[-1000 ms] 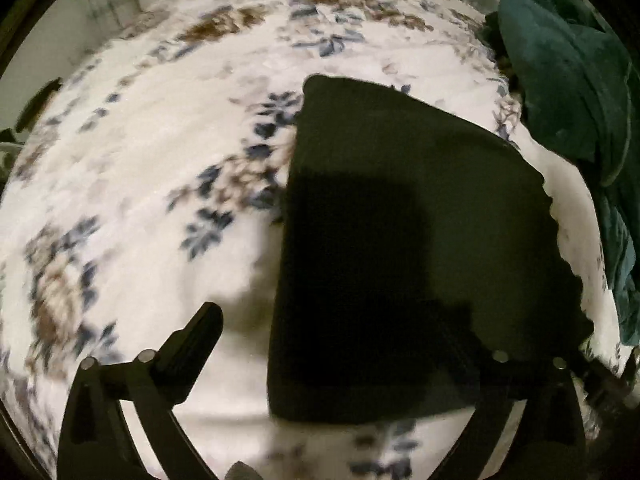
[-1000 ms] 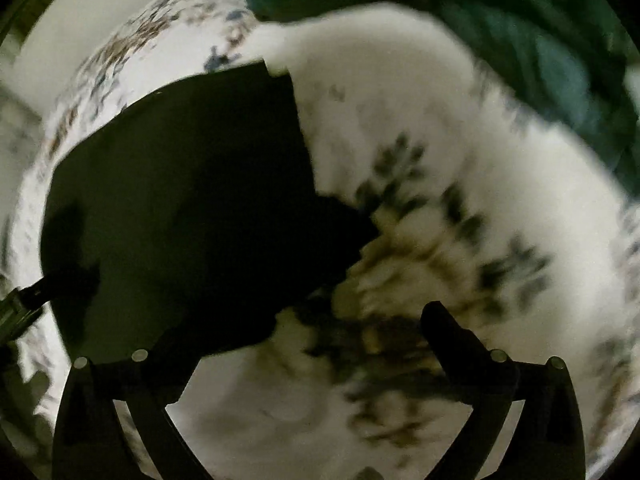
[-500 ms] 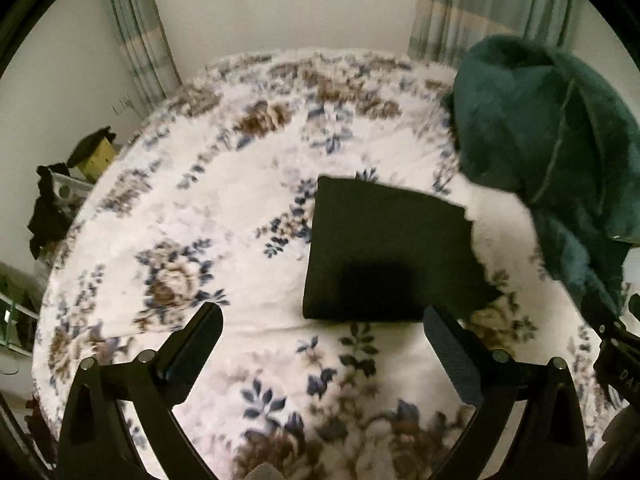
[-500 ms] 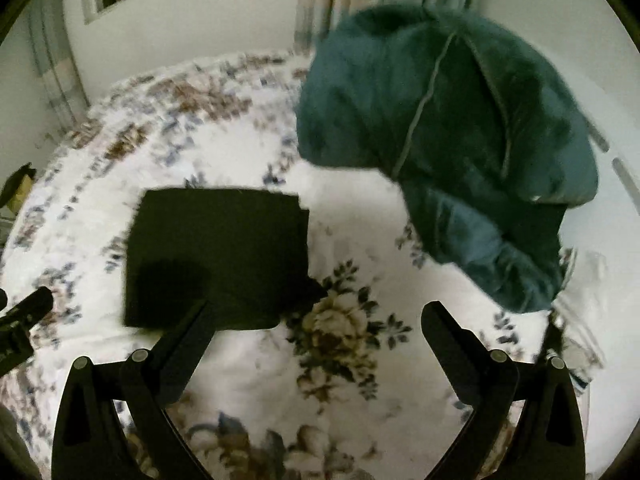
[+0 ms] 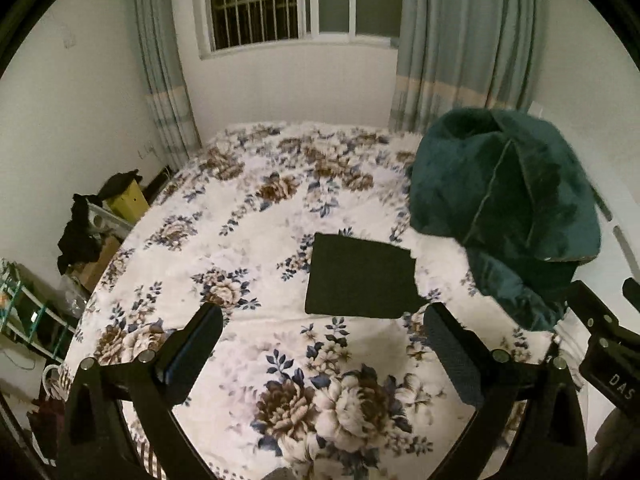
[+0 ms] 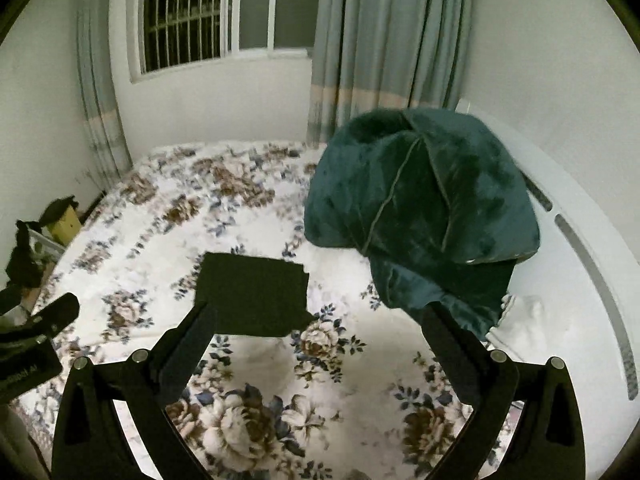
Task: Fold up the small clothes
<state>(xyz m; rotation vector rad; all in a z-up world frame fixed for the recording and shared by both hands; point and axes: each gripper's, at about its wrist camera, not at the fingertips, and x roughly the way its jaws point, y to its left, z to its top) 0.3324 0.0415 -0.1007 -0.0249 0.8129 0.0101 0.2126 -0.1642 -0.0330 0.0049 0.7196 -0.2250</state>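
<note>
both claws, left gripper point(image 5: 322, 326) and right gripper point(image 6: 316, 322), hang spread wide, holding nothing, above the bed point(image 5: 224, 264). green quilt point(image 5: 504, 208) is heaped on the right side. folded black cloth point(image 5: 360, 280) lies flat ahead, between the two, long axis roughly left-right. it sits nearly centred for the left, off toward the left finger for the right. looks folded; left seems nearer.

bedside clutter point(image 5: 92, 232) dim, blanket point(image 6: 420, 216) hides pillow

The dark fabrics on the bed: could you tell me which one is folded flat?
The black cloth in the middle of the bed is folded flat; the green blanket sits bunched in a tall heap.
</note>
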